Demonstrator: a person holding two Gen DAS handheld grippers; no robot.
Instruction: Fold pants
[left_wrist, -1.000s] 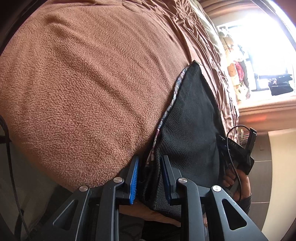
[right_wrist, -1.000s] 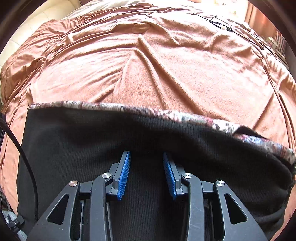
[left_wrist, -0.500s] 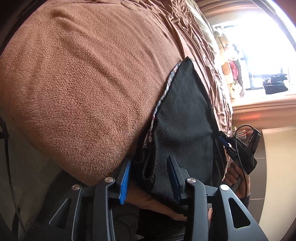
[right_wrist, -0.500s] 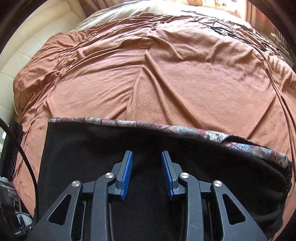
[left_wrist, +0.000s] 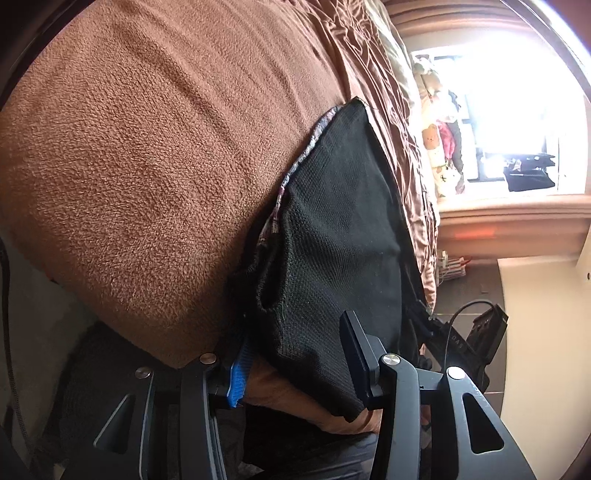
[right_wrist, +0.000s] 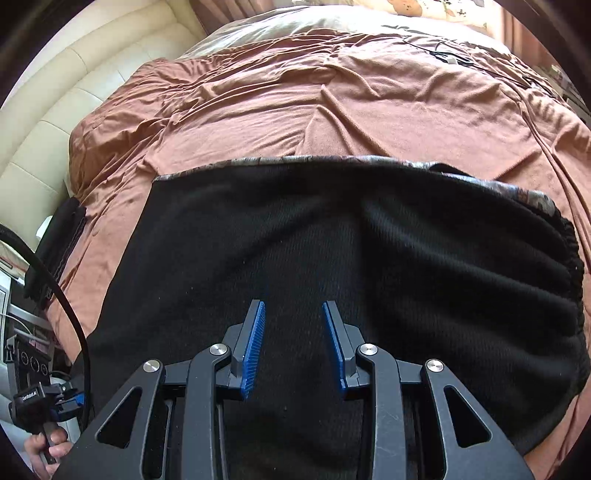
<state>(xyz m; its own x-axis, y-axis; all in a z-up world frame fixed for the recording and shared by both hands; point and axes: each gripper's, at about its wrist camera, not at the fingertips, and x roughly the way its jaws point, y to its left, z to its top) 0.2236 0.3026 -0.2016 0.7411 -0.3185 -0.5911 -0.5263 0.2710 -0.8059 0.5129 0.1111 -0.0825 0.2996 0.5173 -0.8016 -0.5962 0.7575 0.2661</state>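
Black knit pants lie folded across a brown blanket on a bed, a patterned edge showing along their far side. My right gripper hovers open above the middle of the pants, nothing between its blue pads. In the left wrist view the near end of the pants hangs over the blanket's edge. My left gripper straddles that end; its jaws are opening and the pads do not press the cloth. The left gripper also shows at the pants' left end, held by a hand.
A cream padded headboard runs along the left, with a pillow and a thin cable at the far end of the bed. A dark folded item hangs at the bed's left edge. A bright window with soft toys lies beyond.
My left jaws have spread wider around the pants' end. My right gripper has drawn back and up from the pants, so more of the pants and bed shows.
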